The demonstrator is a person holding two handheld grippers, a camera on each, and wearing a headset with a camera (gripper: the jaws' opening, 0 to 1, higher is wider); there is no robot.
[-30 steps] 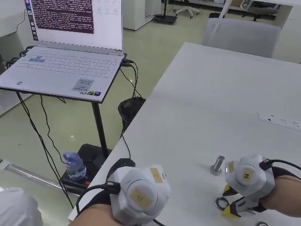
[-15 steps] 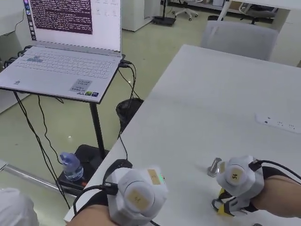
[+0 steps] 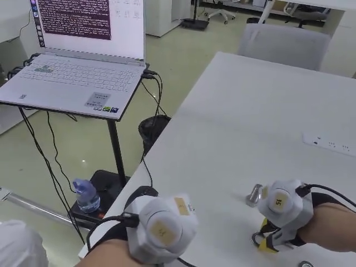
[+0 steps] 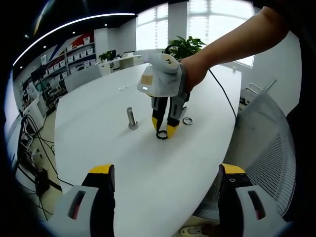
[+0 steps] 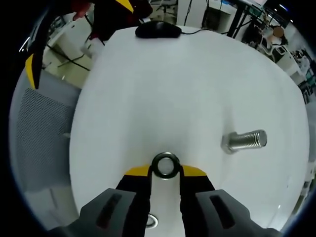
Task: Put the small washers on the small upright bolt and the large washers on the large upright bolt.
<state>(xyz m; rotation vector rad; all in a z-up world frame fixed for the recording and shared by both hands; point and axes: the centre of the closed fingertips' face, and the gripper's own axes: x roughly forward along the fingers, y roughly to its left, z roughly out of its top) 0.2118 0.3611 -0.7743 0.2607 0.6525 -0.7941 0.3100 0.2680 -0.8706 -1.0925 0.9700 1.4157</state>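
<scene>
White table (image 5: 148, 89): washer (image 5: 165, 164) pinched between right tongs (image 5: 165, 172), bolt (image 5: 244, 140) nearby.

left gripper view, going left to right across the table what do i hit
upright silver metal bolt → round grey metal washer between the jaws of the right gripper → flat silver metal washer lying loose
</scene>
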